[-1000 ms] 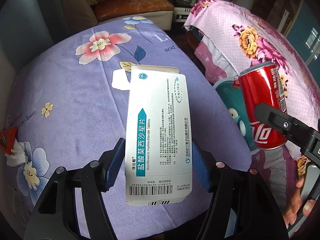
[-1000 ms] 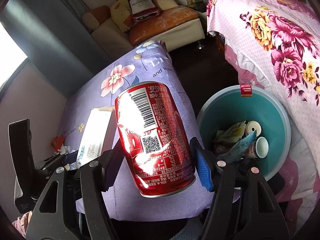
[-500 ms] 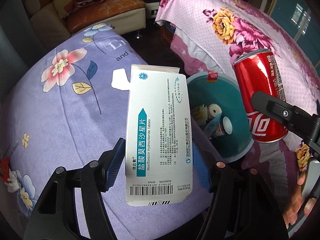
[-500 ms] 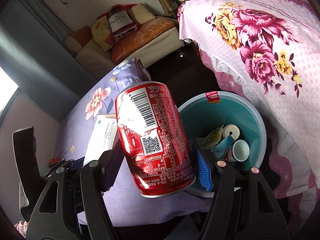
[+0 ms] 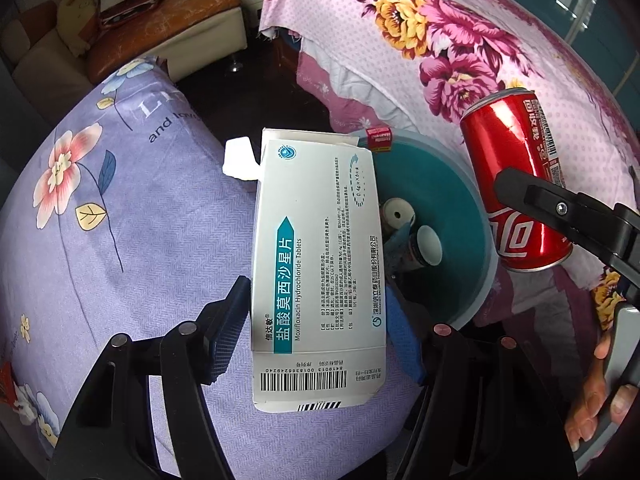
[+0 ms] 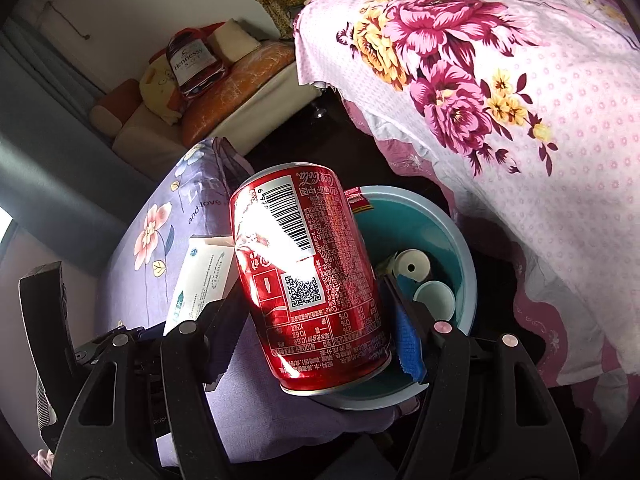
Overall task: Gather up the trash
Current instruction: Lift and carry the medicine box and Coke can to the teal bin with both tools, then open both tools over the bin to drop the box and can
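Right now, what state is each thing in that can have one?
Medicine box: end flap open, held up between the jaws of the left gripper.
Red cola can: tilted, held between the jaws of the right gripper.
Teal bin: lidless, partly filled with trash.
Small white cups: lying in the bin.

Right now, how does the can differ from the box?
The can is a red metal cylinder; the box is a flat white carton with an open end flap. The right gripper holds the can, the left gripper the box. Both are clamped between jaws near the teal bin.
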### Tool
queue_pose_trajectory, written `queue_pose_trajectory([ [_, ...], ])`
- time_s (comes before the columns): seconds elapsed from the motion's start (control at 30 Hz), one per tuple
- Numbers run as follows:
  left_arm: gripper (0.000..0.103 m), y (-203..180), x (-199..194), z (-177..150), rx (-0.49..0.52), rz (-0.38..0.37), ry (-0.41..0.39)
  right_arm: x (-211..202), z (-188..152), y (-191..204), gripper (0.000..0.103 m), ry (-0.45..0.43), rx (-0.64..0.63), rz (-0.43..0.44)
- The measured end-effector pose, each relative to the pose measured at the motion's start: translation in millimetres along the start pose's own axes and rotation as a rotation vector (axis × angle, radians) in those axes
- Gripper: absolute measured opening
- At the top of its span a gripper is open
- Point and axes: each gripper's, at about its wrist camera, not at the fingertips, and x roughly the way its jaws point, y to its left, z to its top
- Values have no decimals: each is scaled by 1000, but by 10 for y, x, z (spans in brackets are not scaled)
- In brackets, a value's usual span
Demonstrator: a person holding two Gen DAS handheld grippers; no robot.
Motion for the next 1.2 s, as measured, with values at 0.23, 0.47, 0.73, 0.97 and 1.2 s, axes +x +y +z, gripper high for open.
queue_pose_trajectory([
  [0.23, 67, -134, 165, 98, 31, -15, 27, 51, 66, -152, 63, 4, 21, -24],
  [0.47, 69, -251, 262, 187, 68, -5, 34, 124, 115, -216, 63, 17, 29, -46],
  [0.73, 69, -272, 349, 221, 84, 7, 42, 201, 161, -242, 63, 28, 32, -63],
  [0.97, 70, -235, 384, 255, 66, -8, 51, 249, 180, -238, 63, 37, 28, -80],
  [1.2, 71, -238, 370, 283, 65, -21, 42, 309, 164, -239, 63, 52, 24, -110],
])
